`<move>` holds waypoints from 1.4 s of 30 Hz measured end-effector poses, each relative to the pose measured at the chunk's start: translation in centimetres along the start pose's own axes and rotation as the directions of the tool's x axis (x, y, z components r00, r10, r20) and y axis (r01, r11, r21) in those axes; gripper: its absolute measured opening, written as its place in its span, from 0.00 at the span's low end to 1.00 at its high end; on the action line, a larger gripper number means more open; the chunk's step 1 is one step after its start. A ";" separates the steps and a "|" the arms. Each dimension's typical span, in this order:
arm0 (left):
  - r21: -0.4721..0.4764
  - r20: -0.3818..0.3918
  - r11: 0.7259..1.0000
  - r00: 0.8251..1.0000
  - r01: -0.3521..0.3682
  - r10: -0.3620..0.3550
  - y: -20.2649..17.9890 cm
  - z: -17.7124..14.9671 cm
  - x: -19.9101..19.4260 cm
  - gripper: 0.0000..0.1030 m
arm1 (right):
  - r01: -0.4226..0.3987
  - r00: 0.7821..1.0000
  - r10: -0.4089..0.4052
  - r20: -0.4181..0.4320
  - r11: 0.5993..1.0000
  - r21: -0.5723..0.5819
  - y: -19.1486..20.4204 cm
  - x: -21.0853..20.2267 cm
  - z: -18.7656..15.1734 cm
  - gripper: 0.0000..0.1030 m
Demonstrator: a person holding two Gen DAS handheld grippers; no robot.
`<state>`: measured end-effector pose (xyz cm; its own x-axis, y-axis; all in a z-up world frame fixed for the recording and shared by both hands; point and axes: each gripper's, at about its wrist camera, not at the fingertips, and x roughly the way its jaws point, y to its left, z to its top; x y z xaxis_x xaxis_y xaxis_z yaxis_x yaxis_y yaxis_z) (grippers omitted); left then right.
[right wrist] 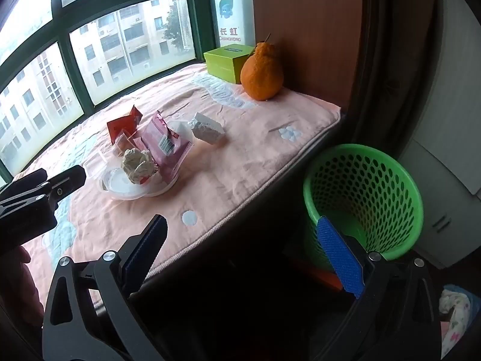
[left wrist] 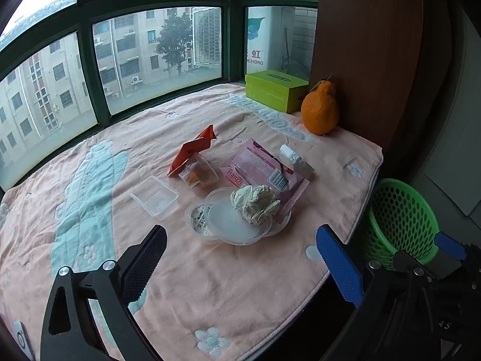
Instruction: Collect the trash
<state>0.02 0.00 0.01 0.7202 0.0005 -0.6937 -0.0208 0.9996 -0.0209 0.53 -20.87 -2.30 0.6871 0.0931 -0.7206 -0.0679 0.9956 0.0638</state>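
Trash lies in a heap on the pink blanket [left wrist: 210, 285]: a crumpled paper ball [left wrist: 255, 203] on clear plastic lids [left wrist: 228, 225], a pink wrapper [left wrist: 261, 165], an orange wrapper [left wrist: 192, 149], a clear rectangular tray [left wrist: 154, 195] and a white foam chunk [right wrist: 207, 131]. My left gripper [left wrist: 243, 258] hangs open just short of the lids, with nothing between its fingers. My right gripper [right wrist: 243, 252] is open and holds nothing, over the blanket's edge beside the green mesh basket [right wrist: 360, 150]. The paper ball [right wrist: 138, 165] lies to its far left.
An orange fruit [left wrist: 320, 109] and a green tissue box [left wrist: 275, 90] stand at the far right corner against a wooden panel. Windows close off the far side. The basket [left wrist: 421, 207] sits below the blanket's right edge. A hand [right wrist: 18, 285] shows at lower left.
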 end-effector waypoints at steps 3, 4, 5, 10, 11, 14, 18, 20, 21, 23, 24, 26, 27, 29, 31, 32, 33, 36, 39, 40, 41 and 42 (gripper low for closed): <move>-0.002 0.005 1.000 1.000 -0.003 0.003 0.1 0.0 0.0 0.93 | 0.003 1.000 -0.003 0.001 1.000 -0.001 -0.1 -0.1 -0.1 0.96; -0.004 0.004 1.000 1.000 -0.003 0.003 0.2 0.0 0.0 0.93 | 0.004 1.000 -0.004 0.008 1.000 0.000 -0.2 -0.2 -0.2 0.96; -0.004 0.003 1.000 1.000 -0.005 0.005 0.2 0.1 0.0 0.93 | 0.004 1.000 -0.004 0.007 1.000 0.001 0.0 0.0 0.0 0.96; -0.002 0.005 1.000 1.000 -0.009 0.009 0.3 0.6 0.2 0.93 | -0.003 1.000 0.003 0.006 1.000 0.008 -0.4 -0.3 0.5 0.96; -0.001 0.006 1.000 1.000 -0.010 0.010 0.3 0.7 0.2 0.93 | -0.001 1.000 0.001 0.009 1.000 0.005 -0.2 -0.2 0.3 0.96; -0.002 0.005 1.000 1.000 -0.009 0.009 0.6 1.1 0.3 0.93 | -0.002 1.000 0.002 0.009 1.000 0.010 -0.2 -0.1 0.3 0.96; 0.002 0.011 1.000 1.000 -0.009 0.009 0.6 0.6 0.2 0.93 | -0.002 1.000 0.002 0.009 1.000 0.008 -0.1 0.0 0.1 0.96; -0.001 0.012 1.000 1.000 -0.008 0.008 0.2 0.0 0.2 0.93 | 0.000 1.000 0.000 0.008 1.000 0.008 -0.1 0.1 0.1 0.96; 0.000 0.011 1.000 1.000 -0.006 0.006 0.3 0.1 0.2 0.93 | 0.000 1.000 0.000 0.008 1.000 0.009 -0.1 0.1 0.1 0.96; 0.001 0.012 1.000 1.000 -0.008 0.008 0.2 0.1 0.2 0.93 | -0.003 1.000 0.002 0.007 1.000 0.010 -0.1 0.2 0.1 0.96; 0.000 0.013 1.000 1.000 -0.008 0.008 0.1 0.1 0.2 0.93 | -0.002 1.000 0.002 0.007 1.000 0.010 -0.1 0.2 0.1 0.96; 0.002 0.013 1.000 1.000 -0.009 0.009 0.1 0.2 0.2 0.93 | -0.006 1.000 0.005 0.007 1.000 0.011 -0.1 0.2 0.1 0.96; 0.002 0.013 1.000 1.000 -0.009 0.009 0.1 0.2 0.2 0.93 | -0.006 1.000 0.006 0.008 1.000 0.011 -0.1 0.2 0.1 0.96; 0.001 0.011 1.000 1.000 -0.011 0.011 0.0 0.2 0.2 0.93 | -0.009 1.000 0.009 0.009 1.000 0.011 -0.1 0.2 0.1 0.96; 0.000 0.009 1.000 1.000 -0.010 0.010 -0.1 0.3 0.2 0.93 | -0.010 1.000 0.010 0.008 1.000 0.012 -0.1 0.2 0.1 0.96; 0.000 0.010 1.000 1.000 -0.011 0.011 0.0 0.3 0.2 0.93 | -0.011 1.000 0.011 0.009 1.000 0.013 -0.1 0.2 0.1 0.96; 0.000 0.011 1.000 1.000 -0.010 0.010 0.0 0.3 0.2 0.93 | -0.010 1.000 0.010 0.010 1.000 0.012 -0.1 0.2 0.1 0.96; 0.001 0.010 1.000 1.000 -0.011 0.011 -0.1 0.3 0.2 0.93 | -0.011 1.000 0.011 0.008 1.000 0.013 -0.1 0.2 0.1 0.96; -0.003 0.010 1.000 1.000 -0.010 0.010 0.1 0.4 0.2 0.93 | -0.011 1.000 0.011 0.008 1.000 0.012 -0.1 0.2 0.1 0.96; -0.004 0.010 1.000 1.000 -0.010 0.010 0.1 0.4 0.2 0.93 | -0.012 1.000 0.012 0.008 1.000 0.013 -0.1 0.2 0.1 0.96; -0.003 0.010 1.000 1.000 -0.010 0.010 0.1 0.4 0.2 0.93 | -0.013 1.000 0.013 0.008 1.000 0.012 -0.1 0.2 0.1 0.96; -0.001 0.011 1.000 1.000 -0.013 0.013 0.1 0.4 0.2 0.93 | -0.013 1.000 0.013 0.008 1.000 0.012 -0.1 0.3 0.2 0.96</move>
<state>0.44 0.13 0.19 0.7272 0.0136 -0.6863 -0.0308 0.9994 -0.0128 0.83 -20.93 -2.38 0.6921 0.1060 -0.7140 -0.0679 0.9943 0.0819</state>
